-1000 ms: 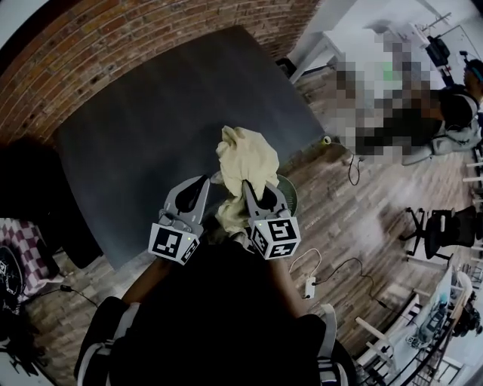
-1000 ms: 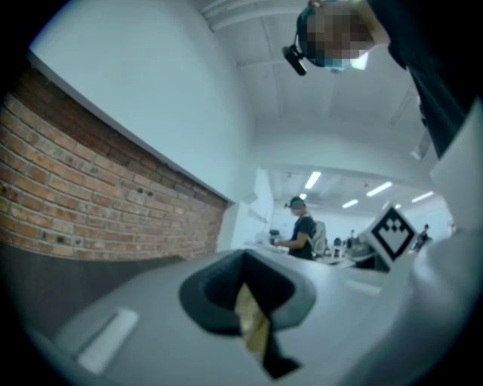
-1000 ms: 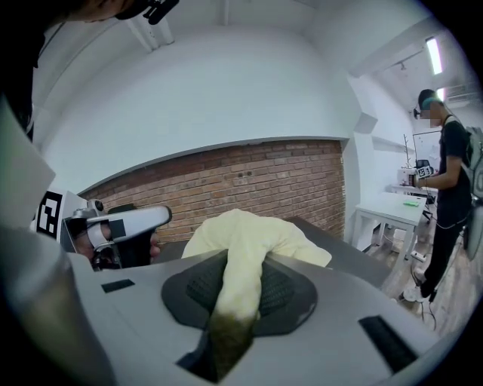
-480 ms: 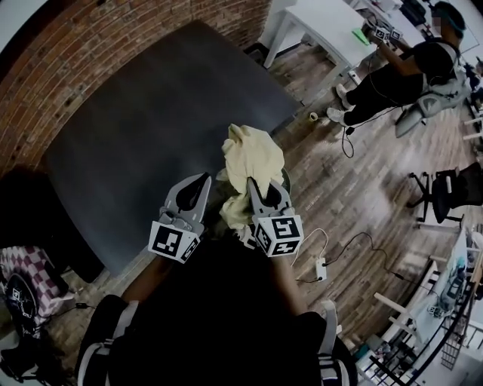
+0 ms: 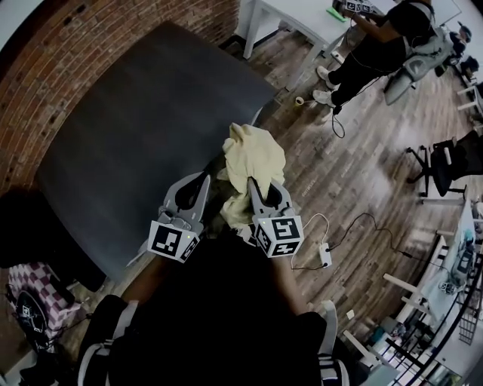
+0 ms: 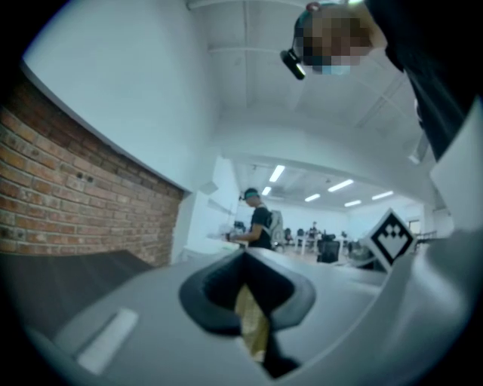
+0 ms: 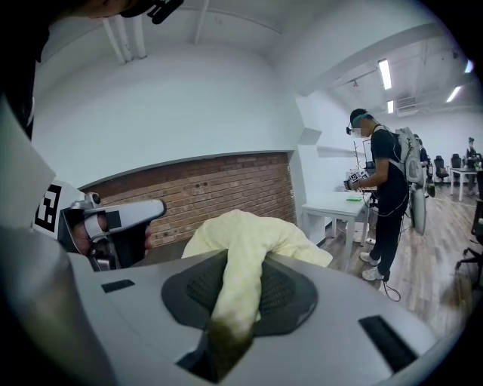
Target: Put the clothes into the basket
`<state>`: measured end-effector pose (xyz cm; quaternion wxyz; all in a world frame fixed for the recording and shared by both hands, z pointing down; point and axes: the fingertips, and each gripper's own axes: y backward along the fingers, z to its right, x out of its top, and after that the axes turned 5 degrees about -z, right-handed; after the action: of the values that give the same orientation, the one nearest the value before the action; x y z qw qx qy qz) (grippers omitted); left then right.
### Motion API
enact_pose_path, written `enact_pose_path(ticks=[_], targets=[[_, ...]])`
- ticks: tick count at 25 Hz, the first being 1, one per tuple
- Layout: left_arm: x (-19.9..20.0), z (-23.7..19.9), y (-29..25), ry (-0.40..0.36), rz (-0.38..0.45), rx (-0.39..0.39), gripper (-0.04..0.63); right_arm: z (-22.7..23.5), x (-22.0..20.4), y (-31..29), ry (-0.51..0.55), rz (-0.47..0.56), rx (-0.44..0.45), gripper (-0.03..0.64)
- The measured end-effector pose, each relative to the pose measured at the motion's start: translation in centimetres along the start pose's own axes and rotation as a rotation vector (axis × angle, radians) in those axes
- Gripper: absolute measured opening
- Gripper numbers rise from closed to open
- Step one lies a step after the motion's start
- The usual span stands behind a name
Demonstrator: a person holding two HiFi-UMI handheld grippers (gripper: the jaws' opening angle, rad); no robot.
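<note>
Since one second ago both of my tools have travelled sideways together with the cloth, and the scene has turned with them: the dark grey bench (image 5: 136,128) sits now more to the upper left, and a person in dark clothes (image 5: 377,45) at a white table (image 5: 290,19) has come clearly into the top right corner. My right tool (image 5: 253,183) is closed narrow on the yellow cloth (image 5: 253,154): a twisted part of it runs back between the two pads, and the big loose bunch swells out just beyond the tips, over the near edge of the bench. My left tool (image 5: 202,181) stands just beside it, on the left of the bunch, with its jaws together on a thin strip of the same yellow fabric. A tail of the cloth hangs down between the two tools. I count two tools, one yellow cloth, one bench along the brick wall (image 5: 90,45), one other person and one white table. On the wood floor (image 5: 355,188) lies one power strip (image 5: 325,256) with its cable, and one checked fabric (image 5: 30,275) shows at the lower left edge.
</note>
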<state>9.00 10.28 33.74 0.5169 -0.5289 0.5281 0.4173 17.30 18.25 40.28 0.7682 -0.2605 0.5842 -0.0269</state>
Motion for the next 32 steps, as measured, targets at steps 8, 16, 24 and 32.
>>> enact_pose_path(ticks=[8, 16, 24, 32], targets=[[-0.9, 4.6, -2.3, -0.003, -0.022, -0.036, 0.005, 3.9, -1.5, 3.4, -0.023, 0.004, -0.038, 0.078], [-1.9, 9.1, -4.5, -0.015, -0.031, -0.077, 0.005, 7.6, -3.6, 5.9, -0.035, 0.003, -0.069, 0.078], [-2.6, 10.5, -7.6, -0.021, -0.066, -0.154, 0.005, 10.6, -5.1, 6.6, -0.082, -0.014, -0.135, 0.078], [-4.0, 9.7, -13.4, -0.029, -0.120, -0.277, 0.005, 14.0, -5.3, 5.0, -0.129, -0.027, -0.242, 0.078]])
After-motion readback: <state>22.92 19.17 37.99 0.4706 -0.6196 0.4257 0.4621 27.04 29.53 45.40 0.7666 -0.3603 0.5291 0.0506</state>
